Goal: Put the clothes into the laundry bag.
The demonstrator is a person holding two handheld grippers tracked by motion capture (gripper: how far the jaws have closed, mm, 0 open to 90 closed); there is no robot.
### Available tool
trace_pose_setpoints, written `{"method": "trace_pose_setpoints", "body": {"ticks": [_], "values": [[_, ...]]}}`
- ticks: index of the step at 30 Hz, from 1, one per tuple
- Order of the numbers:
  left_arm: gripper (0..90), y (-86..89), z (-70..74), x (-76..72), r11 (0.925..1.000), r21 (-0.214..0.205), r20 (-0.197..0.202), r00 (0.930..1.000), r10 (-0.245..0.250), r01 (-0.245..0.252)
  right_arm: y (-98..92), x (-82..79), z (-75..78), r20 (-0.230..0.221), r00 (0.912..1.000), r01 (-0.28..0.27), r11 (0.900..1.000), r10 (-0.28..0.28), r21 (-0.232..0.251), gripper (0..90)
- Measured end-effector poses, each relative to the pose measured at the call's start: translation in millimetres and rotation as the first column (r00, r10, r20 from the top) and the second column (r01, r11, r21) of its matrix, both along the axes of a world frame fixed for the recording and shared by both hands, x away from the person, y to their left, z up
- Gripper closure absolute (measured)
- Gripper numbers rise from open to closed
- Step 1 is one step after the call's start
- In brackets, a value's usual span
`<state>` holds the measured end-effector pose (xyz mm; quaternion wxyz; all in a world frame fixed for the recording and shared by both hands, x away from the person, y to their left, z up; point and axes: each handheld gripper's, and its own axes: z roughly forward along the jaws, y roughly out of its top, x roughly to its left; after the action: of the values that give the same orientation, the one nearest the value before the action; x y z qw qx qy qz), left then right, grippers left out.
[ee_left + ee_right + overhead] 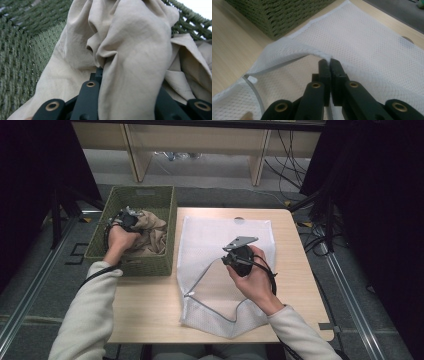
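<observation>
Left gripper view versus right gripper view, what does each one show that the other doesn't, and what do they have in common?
The left gripper view has the beige cloth bunched between the left hand-held gripper jaws, seen against the inside of the basket.

The right gripper view has the white mesh bag on the wooden table, its opening edge pinched by the shut right hand-held gripper, plus the bag's zipper.

Both include the green woven basket and black jaws gripping fabric.

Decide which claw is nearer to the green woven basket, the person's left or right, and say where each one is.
Left. The left claw is inside the green woven basket, closed on the beige cloth. The right claw is off to the side over the table, pinching the white mesh bag's edge.
</observation>
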<state>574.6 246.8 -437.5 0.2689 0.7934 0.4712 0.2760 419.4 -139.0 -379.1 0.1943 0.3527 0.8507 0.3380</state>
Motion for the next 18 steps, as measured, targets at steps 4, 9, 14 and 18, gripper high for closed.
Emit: {"method": "trace_pose_setpoints", "body": {"ticks": [4, 9, 14, 18], "values": [[76.0, 3.7, 5.8, -5.2, 0.9995, -0.033, 0.051, 0.9987, 0.007, -0.005, -0.1, -0.1, -0.6, -0.011, 0.9999, 0.011, 0.9999, -0.011, 0.011, 89.7], [76.0, 11.2, 11.5, -11.7, 0.9969, -0.078, 0.091, 0.9958, 0.009, -0.002, -1.0, -0.1, -0.1, -0.014, 0.9999, 0.006, 0.9999, -0.006, 0.014, 89.7], [76.2, 17.6, 19.1, -18.8, 0.9969, -0.079, 0.144, 0.9895, 0.012, 0.0, -1.0, 0.2, -0.4, -0.012, 0.9999, 0.004, 0.9998, -0.004, 0.021, 89.7], [76.3, 19.9, 25.2, -23.5, 0.9926, -0.121, 0.197, 0.9799, 0.032, -0.008, -1.1, 0.2, -0.4, -0.011, 0.9999, 0.003, 0.9997, -0.002, 0.023, 89.7]]}}
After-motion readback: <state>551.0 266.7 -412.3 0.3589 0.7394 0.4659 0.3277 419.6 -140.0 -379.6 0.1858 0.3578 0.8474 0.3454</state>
